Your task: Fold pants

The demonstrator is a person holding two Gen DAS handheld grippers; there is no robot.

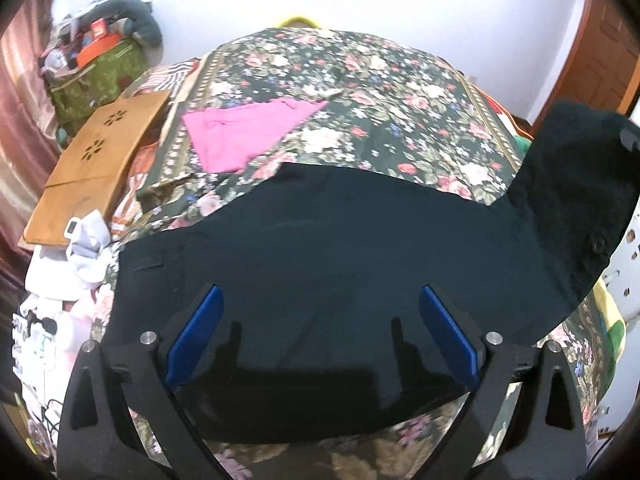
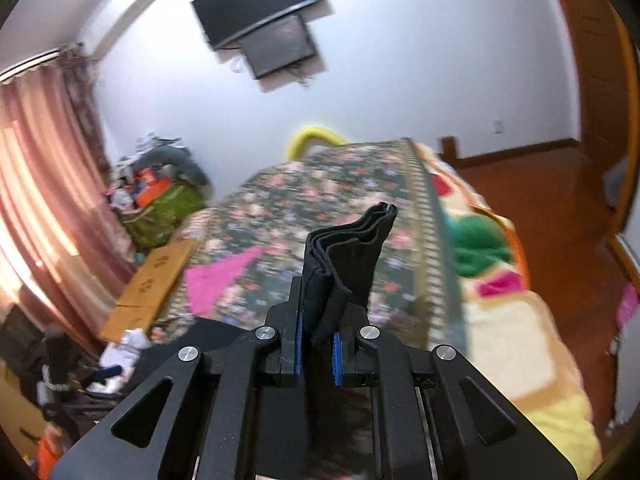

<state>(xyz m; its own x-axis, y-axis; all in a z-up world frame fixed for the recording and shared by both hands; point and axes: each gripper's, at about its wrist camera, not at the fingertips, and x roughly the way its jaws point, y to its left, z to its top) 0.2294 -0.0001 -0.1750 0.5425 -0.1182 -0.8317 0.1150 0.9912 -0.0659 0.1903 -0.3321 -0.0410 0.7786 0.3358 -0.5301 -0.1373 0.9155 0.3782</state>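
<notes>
Black pants (image 1: 328,264) lie spread across the floral bedspread (image 1: 360,80). Their right end, the waistband with a button (image 1: 598,246), is lifted into the air at the right edge. My left gripper (image 1: 320,300) is open just above the pants' near part, its blue pads (image 1: 196,332) wide apart and empty. My right gripper (image 2: 318,320) is shut on a bunched fold of the black pants (image 2: 348,248), which sticks up between its blue pads, held above the bed.
A folded pink garment (image 1: 240,136) lies farther back on the bed. A wooden lap board (image 1: 96,168) and clutter lie at the left. A colourful blanket (image 2: 500,280) hangs at the bed's right side, with wooden floor (image 2: 560,184) beyond.
</notes>
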